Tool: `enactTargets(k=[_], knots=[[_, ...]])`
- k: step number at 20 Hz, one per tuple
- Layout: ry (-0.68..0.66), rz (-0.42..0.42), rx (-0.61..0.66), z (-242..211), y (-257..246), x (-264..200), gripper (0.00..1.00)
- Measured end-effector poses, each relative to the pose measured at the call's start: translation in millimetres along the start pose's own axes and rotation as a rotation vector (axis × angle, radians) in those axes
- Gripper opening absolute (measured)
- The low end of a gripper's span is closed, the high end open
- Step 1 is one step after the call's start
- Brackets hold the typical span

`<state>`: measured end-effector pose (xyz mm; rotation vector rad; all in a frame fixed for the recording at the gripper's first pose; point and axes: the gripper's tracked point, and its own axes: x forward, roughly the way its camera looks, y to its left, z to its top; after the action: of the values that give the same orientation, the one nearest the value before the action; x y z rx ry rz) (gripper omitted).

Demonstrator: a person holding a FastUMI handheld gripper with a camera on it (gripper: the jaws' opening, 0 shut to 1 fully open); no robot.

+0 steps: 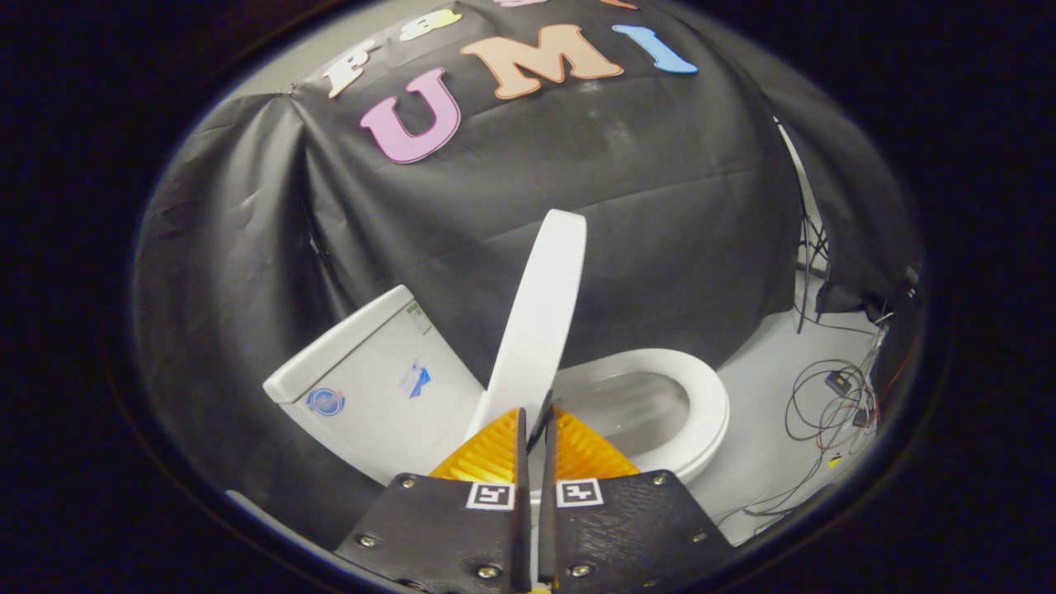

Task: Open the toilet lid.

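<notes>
Toilet lid [540,313] stands raised, nearly upright, its lower end just ahead of our tool [535,421]; we see the tool's fingers [487,450] drawn close together with only a thin slit between them, grasping nothing we can make out; beyond them the seat [701,396] lies down over the bowl; the tank [363,379] sits beside the lid; loose cables [833,404] trail on the floor [759,445].

Tongs [536,412] cover bottom of toilet lid [540,313] and near part of seat [701,404]. Can't tell if fingers touch lid or grip it. Base of toilet hidden. Stickers on tank [371,388] too small to read. Cables [833,404] on floor blurry, tangled.
</notes>
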<state>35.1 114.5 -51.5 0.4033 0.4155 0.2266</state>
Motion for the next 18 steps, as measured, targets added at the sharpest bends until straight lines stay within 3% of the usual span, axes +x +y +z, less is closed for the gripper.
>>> enactTargets(k=[18], knots=[[-0.063,0.121,-0.08,12,74,0,0.04]])
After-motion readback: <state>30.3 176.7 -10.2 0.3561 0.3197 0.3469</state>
